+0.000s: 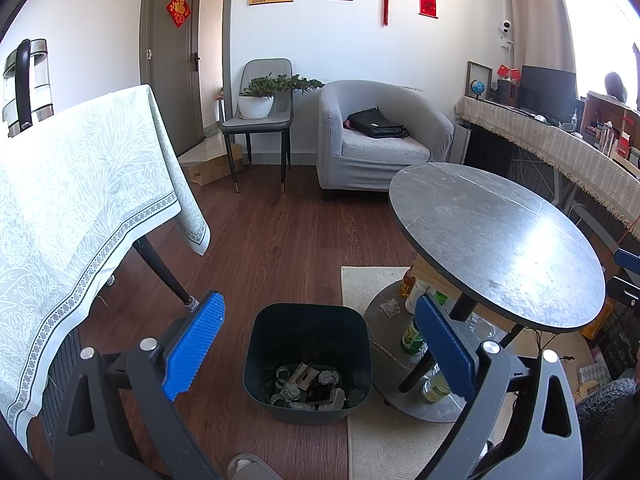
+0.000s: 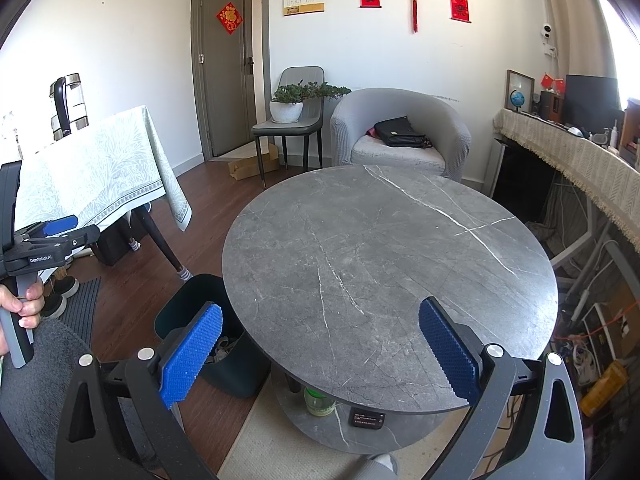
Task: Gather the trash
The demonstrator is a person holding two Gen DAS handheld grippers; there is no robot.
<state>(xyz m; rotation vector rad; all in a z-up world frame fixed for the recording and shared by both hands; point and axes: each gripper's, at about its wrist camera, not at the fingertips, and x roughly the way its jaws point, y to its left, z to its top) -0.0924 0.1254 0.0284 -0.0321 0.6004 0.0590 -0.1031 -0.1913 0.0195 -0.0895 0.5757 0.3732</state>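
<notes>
We held our left gripper point(image 1: 320, 344) with its blue ribbed pads spread wide and nothing between them, poised above the dark square plastic trash bin point(image 1: 307, 364) on the brown wood-plank floor point(image 1: 272, 232). Crumpled paper, tape rings and wrappers point(image 1: 310, 386) lay in the bottom of the bin, which stood just beside the lower shelf of the round grey marble-top table point(image 1: 496, 240). On that shelf, near its left edge, a crumpled white paper wad point(image 1: 390, 306) sat beside several bottles point(image 1: 412, 336). Our right gripper point(image 2: 320, 352) was likewise wide open and empty over the near edge of the tabletop point(image 2: 384, 264), with the bin point(image 2: 224, 352) showing partly under the table's left edge.
</notes>
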